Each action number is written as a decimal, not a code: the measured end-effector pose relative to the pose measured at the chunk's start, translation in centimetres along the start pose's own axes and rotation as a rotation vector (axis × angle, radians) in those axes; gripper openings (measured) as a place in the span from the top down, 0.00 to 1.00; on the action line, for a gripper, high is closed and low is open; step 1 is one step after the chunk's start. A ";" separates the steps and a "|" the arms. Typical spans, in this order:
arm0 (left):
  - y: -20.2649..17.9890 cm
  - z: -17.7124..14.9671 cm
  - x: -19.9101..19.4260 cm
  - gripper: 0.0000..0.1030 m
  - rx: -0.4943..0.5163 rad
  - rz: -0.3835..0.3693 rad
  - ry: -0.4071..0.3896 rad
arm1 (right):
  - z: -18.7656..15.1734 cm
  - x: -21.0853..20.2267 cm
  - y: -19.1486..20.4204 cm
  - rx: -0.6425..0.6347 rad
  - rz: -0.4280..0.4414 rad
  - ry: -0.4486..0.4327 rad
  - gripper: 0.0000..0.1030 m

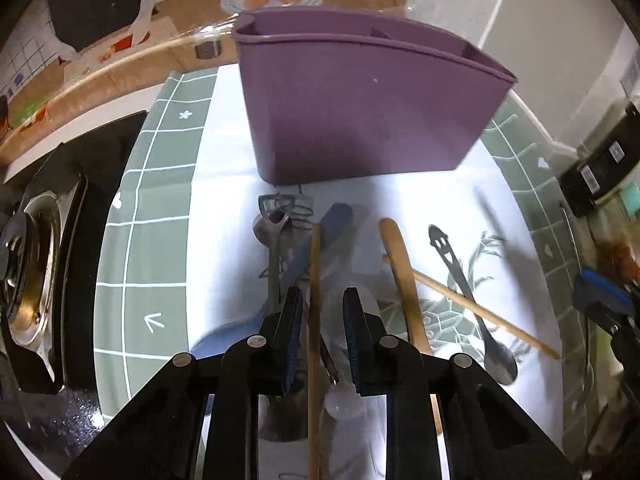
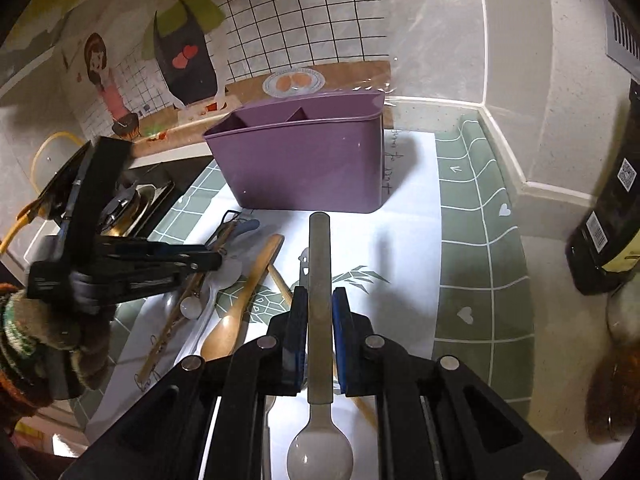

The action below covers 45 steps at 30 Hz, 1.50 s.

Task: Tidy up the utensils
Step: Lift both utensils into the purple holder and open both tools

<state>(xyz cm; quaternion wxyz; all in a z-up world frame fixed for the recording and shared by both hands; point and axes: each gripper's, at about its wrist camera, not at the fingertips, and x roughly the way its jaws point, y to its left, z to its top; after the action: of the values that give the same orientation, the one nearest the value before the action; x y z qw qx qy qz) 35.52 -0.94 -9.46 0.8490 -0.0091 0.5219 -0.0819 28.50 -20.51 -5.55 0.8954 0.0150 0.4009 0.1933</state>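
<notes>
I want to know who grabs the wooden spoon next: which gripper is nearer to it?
Left. The left gripper hovers over the utensil pile, straddling a chopstick, right beside the wooden spoon. The right gripper, shut on a grey spoon, sits farther right.

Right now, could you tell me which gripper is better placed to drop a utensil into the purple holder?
Right: the right gripper is shut on the spoon, facing the holder. The left gripper is open around a chopstick.
</notes>
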 end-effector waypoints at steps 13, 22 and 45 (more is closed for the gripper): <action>2.1 -2.6 -6.2 0.95 -0.112 -0.138 -0.131 | 0.5 -2.4 0.7 0.018 0.049 -0.086 0.88; 2.8 -2.3 -13.5 0.95 -0.135 -0.168 -0.307 | 1.8 -3.7 2.0 0.003 0.073 -0.159 0.89; 3.8 16.9 -16.4 0.95 -0.086 -0.184 -0.609 | 20.9 1.7 0.1 0.014 0.053 -0.485 0.88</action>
<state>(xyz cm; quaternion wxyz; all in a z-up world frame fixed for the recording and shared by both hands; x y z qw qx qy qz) 43.82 4.09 12.32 0.9541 -0.1160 0.2437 -0.1296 44.63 -17.12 7.44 0.9599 0.0777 0.1753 0.2044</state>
